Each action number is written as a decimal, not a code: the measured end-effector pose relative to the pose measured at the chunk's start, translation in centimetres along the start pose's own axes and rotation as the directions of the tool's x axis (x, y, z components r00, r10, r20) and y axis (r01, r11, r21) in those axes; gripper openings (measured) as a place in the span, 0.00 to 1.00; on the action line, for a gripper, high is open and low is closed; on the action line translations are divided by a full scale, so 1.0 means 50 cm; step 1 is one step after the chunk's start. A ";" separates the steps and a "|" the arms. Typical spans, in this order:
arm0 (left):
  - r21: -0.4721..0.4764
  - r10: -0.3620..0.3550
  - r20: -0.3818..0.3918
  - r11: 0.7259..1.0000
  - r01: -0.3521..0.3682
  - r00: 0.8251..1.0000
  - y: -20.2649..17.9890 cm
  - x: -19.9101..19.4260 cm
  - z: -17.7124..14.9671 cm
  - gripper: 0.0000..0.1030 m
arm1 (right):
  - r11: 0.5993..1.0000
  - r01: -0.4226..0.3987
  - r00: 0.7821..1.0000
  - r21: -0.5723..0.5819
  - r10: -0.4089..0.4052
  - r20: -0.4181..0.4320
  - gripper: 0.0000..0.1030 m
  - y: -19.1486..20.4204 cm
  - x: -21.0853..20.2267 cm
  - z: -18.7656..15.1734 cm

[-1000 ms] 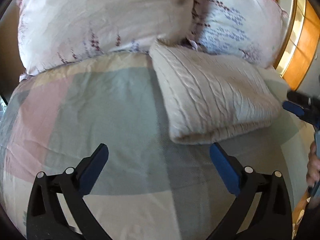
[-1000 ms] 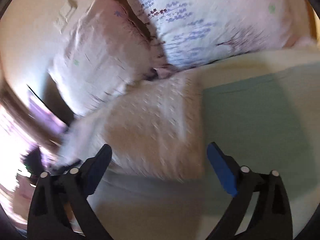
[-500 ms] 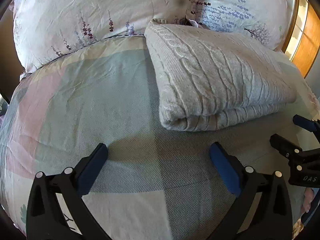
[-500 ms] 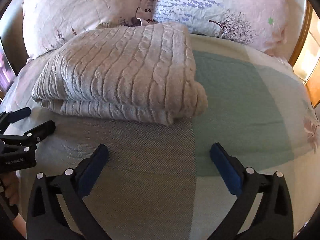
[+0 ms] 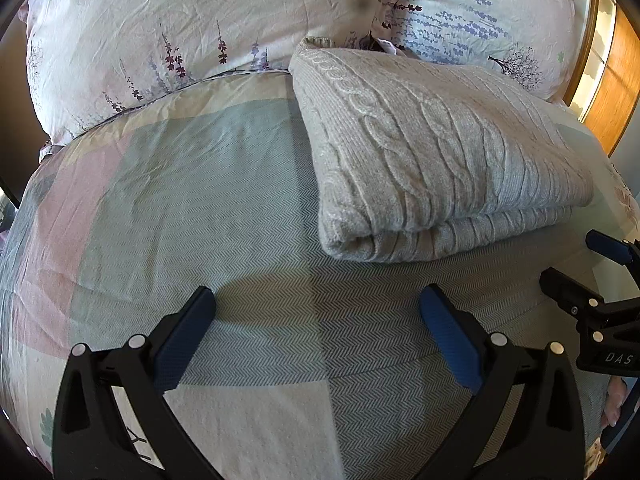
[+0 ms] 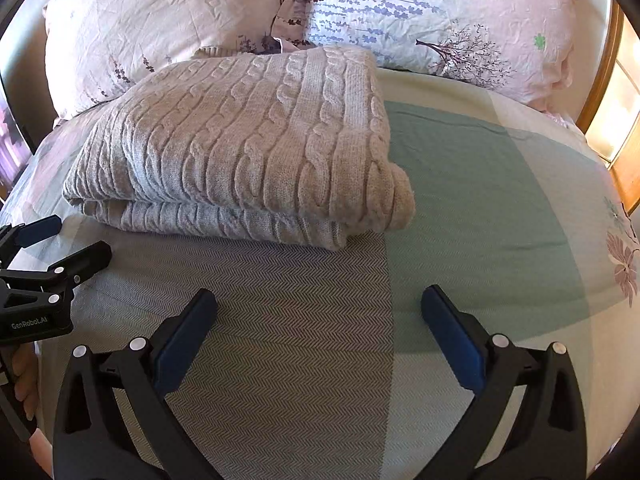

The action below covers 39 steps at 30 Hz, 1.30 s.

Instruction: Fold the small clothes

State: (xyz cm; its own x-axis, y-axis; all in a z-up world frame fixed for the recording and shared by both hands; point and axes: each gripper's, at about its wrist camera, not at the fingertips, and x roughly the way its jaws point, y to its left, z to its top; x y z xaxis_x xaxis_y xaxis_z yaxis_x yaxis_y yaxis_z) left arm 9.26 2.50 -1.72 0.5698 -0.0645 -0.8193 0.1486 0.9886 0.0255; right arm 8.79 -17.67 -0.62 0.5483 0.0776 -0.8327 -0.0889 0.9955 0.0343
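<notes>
A beige cable-knit sweater (image 5: pixel 432 152) lies folded into a thick rectangle on the bed, its far edge against the pillows; it also shows in the right wrist view (image 6: pixel 248 148). My left gripper (image 5: pixel 316 304) is open and empty, a little in front of the sweater's near left corner. My right gripper (image 6: pixel 318 304) is open and empty, in front of the sweater's near right corner. The right gripper also shows at the right edge of the left wrist view (image 5: pixel 584 260), and the left gripper at the left edge of the right wrist view (image 6: pixel 60 240).
A patchwork bedsheet (image 5: pixel 180 184) in green, pink and grey covers the bed. Two floral pillows (image 5: pixel 180 20) (image 6: pixel 440 12) stand behind the sweater. A wooden headboard frame (image 5: pixel 616 80) is at the far right.
Both grippers have settled lower and closer to the bed in front of the folded sweater. The right wrist view has swung from a blurred tilt to level. Both stay open.
</notes>
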 end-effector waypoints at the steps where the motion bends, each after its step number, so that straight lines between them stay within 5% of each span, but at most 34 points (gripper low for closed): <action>1: 0.000 0.000 0.000 1.000 0.000 1.000 -0.004 -0.001 0.000 0.98 | 1.000 0.000 1.000 0.000 0.000 0.000 0.99 0.000 0.000 0.000; 39: 0.000 0.000 0.000 1.000 0.000 1.000 0.000 0.001 0.001 0.98 | 1.000 0.003 1.000 0.004 -0.003 0.000 0.99 0.000 0.001 0.000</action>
State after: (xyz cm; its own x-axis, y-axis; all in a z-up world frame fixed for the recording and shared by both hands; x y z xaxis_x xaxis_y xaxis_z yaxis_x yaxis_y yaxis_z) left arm 9.30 2.50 -1.72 0.5698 -0.0647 -0.8192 0.1487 0.9886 0.0253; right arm 8.80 -17.66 -0.65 0.5489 0.0750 -0.8325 -0.0845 0.9958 0.0341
